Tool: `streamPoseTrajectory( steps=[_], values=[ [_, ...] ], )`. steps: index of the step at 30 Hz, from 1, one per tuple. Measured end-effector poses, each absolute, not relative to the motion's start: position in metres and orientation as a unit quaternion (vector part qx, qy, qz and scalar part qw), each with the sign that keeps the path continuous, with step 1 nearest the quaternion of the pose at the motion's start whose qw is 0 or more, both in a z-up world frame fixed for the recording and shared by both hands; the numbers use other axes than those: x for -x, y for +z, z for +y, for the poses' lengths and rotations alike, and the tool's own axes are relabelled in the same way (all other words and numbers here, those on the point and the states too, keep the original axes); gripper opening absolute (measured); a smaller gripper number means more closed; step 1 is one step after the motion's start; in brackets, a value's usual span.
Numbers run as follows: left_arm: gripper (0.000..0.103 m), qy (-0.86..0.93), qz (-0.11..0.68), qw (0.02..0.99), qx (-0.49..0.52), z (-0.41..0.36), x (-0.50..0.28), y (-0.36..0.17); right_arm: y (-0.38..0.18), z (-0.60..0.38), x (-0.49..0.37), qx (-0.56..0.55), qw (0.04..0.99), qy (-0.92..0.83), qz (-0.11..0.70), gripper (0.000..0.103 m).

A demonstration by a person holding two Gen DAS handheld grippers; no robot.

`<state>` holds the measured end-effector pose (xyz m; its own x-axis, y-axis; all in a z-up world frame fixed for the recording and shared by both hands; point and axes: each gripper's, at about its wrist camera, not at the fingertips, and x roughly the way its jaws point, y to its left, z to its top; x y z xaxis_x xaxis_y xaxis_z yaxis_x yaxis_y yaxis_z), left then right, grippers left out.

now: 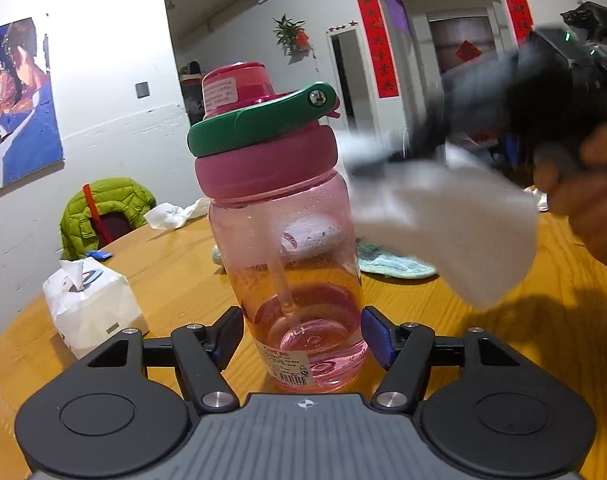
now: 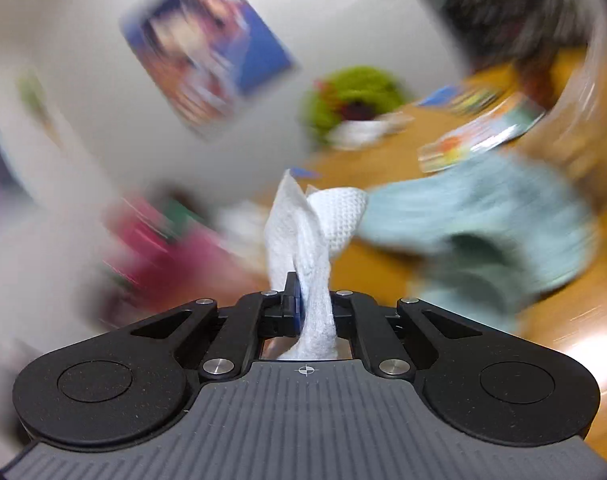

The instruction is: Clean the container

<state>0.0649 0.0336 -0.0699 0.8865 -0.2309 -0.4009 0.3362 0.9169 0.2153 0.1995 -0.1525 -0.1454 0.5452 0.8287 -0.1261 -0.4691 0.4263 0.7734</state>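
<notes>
A: Where was the container when you paused?

B: The pink bottle point(image 1: 287, 248) stood upright on the wooden table point(image 1: 175, 264), right in front of your left gripper point(image 1: 302, 338). Its blue-padded fingers point(image 1: 377, 336) were clamped against the lower part of the bottle, one on each side, so you had it firmly grasped. The pink cap and green carry loop point(image 1: 259, 124) were on, and a straw ran down inside to the bottom.

A: And your other tool?

B: Your right gripper point(image 2: 303, 300) was clenched on a white paper towel point(image 2: 307, 232). The sheet was pinched between the jaws and fanned out past the tips. From the left camera you could see that towel hanging just to the right of the bottle's shoulder, with your hand point(image 1: 583, 192) behind it, all blurred.

A: Was the towel touching the bottle?

B: You could not tell; the blur hid the edge.

A: Anything else on the table?

B: A tissue pack point(image 1: 93, 308) sat at the left, a pale blue-green cloth point(image 1: 395, 264) lay behind the bottle, and a crumpled tissue point(image 1: 175, 212) was near a green jacket point(image 1: 103, 208) at the far edge.
</notes>
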Motion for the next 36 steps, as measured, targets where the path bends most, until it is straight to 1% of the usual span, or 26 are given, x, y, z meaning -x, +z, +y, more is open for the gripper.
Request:
streamPoseTrajectory(
  steps=[1,2,3,5,7,9,11,13,15,18,20,22,23,26,28,29,30,33,36],
  values=[
    [0.061,-0.152,0.186,0.960,-0.140,0.033,-0.064,-0.070,-0.154,-0.159,-0.205,-0.422,0.752,0.440,0.252,0.006],
    [0.061,-0.155,0.186,0.960,-0.140,0.033,-0.064,-0.070,-0.161,-0.162,-0.209,-0.464,0.713,0.461,0.253,0.006],
    [0.061,-0.157,0.185,0.960,-0.142,0.032,-0.064,-0.070,-0.165,-0.162,-0.211,-0.475,0.705,0.459,0.258,0.006],
    [0.061,-0.154,0.184,0.960,-0.143,0.032,-0.064,-0.070,-0.171,-0.157,-0.213,-0.461,0.723,0.431,0.280,0.006],
    [0.061,-0.157,0.185,0.960,-0.139,0.033,-0.064,-0.070,-0.181,-0.153,-0.220,-0.462,0.722,0.410,0.311,0.006],
    [0.061,-0.155,0.182,0.960,-0.145,0.032,-0.064,-0.071,-0.189,-0.145,-0.225,-0.421,0.744,0.369,0.364,0.006],
    [0.061,-0.154,0.182,0.960,-0.146,0.032,-0.064,-0.072,-0.201,-0.133,-0.231,-0.371,0.761,0.327,0.420,0.009],
    [0.061,-0.154,0.182,0.960,-0.145,0.032,-0.064,-0.072,-0.207,-0.126,-0.232,-0.348,0.770,0.311,0.436,0.009],
    [0.061,-0.154,0.182,0.960,-0.146,0.032,-0.064,-0.072,-0.202,-0.127,-0.229,-0.349,0.773,0.318,0.424,0.009],
    [0.061,-0.154,0.182,0.960,-0.146,0.032,-0.064,-0.072,-0.186,-0.141,-0.220,-0.407,0.759,0.375,0.342,0.009],
    [0.061,-0.155,0.182,0.960,-0.146,0.032,-0.064,-0.072,-0.182,-0.148,-0.219,-0.440,0.739,0.410,0.305,0.009],
    [0.061,-0.155,0.182,0.960,-0.146,0.032,-0.064,-0.072,-0.181,-0.148,-0.217,-0.439,0.740,0.410,0.303,0.009],
    [0.061,-0.155,0.182,0.960,-0.145,0.033,-0.064,-0.072,-0.185,-0.144,-0.220,-0.431,0.745,0.397,0.318,0.009],
    [0.061,-0.154,0.182,0.960,-0.146,0.032,-0.064,-0.072,-0.203,-0.129,-0.233,-0.388,0.760,0.342,0.394,0.010],
    [0.061,-0.153,0.185,0.960,-0.146,0.033,-0.063,-0.071,-0.211,-0.121,-0.238,-0.354,0.768,0.318,0.428,0.010],
    [0.067,-0.153,0.187,0.959,-0.146,0.033,-0.063,-0.070,-0.209,-0.120,-0.238,-0.342,0.774,0.316,0.429,0.010],
    [0.072,-0.148,0.188,0.960,-0.145,0.034,-0.062,-0.068,-0.206,-0.119,-0.236,-0.335,0.781,0.317,0.421,0.010],
    [0.072,-0.136,0.188,0.962,-0.142,0.036,-0.054,-0.060,-0.191,-0.121,-0.227,-0.309,0.819,0.314,0.366,0.010],
    [0.072,-0.168,0.191,0.958,-0.134,0.036,-0.047,-0.055,-0.177,-0.123,-0.222,-0.299,0.851,0.311,0.300,0.010]
  ],
)
